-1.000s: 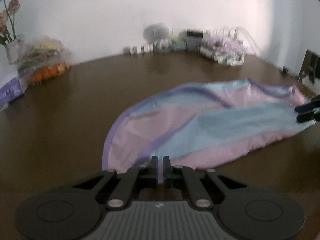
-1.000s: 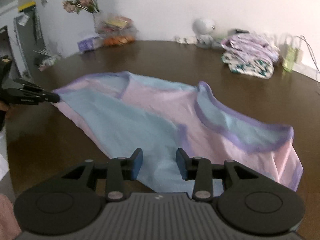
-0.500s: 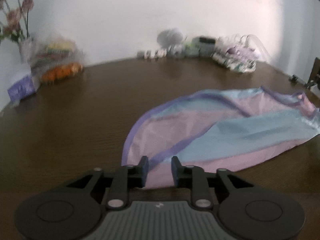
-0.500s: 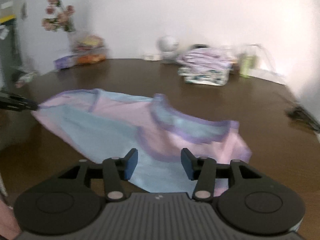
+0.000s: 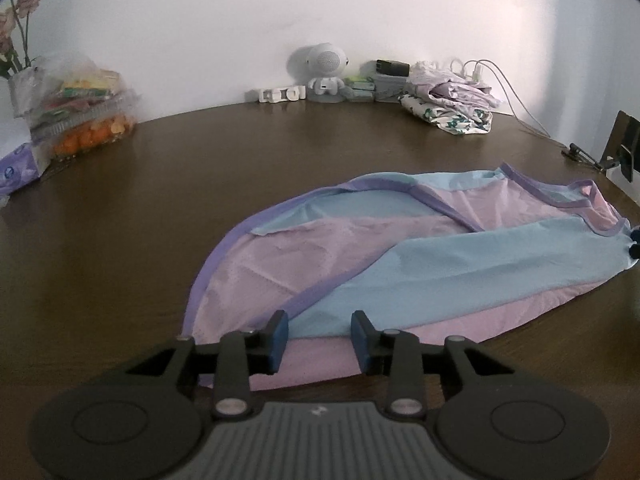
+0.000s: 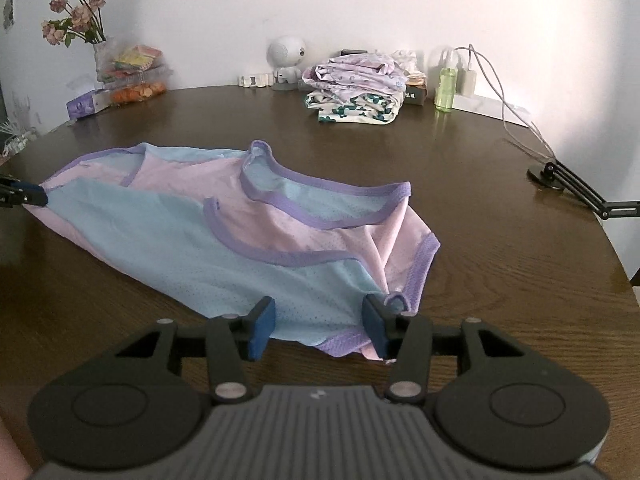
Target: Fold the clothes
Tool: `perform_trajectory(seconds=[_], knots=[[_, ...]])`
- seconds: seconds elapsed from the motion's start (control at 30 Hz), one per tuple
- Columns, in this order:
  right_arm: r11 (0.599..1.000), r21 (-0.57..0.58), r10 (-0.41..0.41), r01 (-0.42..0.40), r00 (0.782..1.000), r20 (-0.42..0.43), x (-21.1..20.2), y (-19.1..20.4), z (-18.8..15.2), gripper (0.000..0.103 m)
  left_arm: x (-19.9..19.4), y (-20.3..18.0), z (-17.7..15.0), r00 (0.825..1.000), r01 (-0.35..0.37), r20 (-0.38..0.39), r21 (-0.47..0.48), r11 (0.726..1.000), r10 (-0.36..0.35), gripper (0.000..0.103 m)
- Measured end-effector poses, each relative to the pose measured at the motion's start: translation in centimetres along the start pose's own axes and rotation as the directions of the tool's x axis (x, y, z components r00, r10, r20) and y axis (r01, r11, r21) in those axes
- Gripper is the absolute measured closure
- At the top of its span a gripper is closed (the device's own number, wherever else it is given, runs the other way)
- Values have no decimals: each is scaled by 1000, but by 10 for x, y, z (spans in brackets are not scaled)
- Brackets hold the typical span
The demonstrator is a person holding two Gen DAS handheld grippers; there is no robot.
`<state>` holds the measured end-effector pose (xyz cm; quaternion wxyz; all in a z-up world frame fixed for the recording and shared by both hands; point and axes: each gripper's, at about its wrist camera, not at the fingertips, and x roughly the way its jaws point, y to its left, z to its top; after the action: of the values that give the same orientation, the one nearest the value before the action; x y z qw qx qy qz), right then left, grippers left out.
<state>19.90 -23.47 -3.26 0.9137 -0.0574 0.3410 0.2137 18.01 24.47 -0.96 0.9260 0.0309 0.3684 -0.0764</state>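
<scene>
Pink and pale-blue mesh shirt [image 5: 420, 256] with purple trim lies spread on the brown wooden table [image 5: 160, 208], crumpled rather than folded, reaching from the near edge toward the middle. Left gripper [image 5: 319, 338] stands at one end of the shirt; its jaws have just been opening and are now spread, with the cloth lying between them but not pinched. Right gripper [image 6: 319, 326] stands at the opposite end by the purple hem; its jaws have likewise just been opening and are spread, pads clear of the cloth between them. Along the far edge, against the wall, sit a stack of folded clothes [image 6: 354, 96], a small white robot figure [image 5: 326, 74], and a bag of oranges [image 5: 86, 130].
</scene>
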Motion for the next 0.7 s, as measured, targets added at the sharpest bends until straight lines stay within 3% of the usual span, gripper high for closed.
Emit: perform_trajectory(seconds=[0.07,0.13,0.2,0.3,0.5,0.7], knots=[[999,19,32,-33,999,25,-6,-2,2,45,-3,-1,2,1000,3,6,-8,1000,-3,45],[997,36,60,-63,995,74,-21,-1,7,20,-12,-5,7,999,7,44,-13,1000,-7,27],[997,26,72,-76,991,116,-33,0,13,2,-22,-9,13,997,26,72,-25,999,-24,0],[999,-7,50,-50,987,151,-44,-1,22,0,-35,-18,20,993,66,102,-17,998,-64,0],[995,97,18,-34,987,161,-44,-18,28,0,-38,-38,27,992,82,90,29,996,-84,0],[986,157,26,-54,984,175,-41,-21,21,0,-34,-47,24,991,104,83,-8,995,-103,0]])
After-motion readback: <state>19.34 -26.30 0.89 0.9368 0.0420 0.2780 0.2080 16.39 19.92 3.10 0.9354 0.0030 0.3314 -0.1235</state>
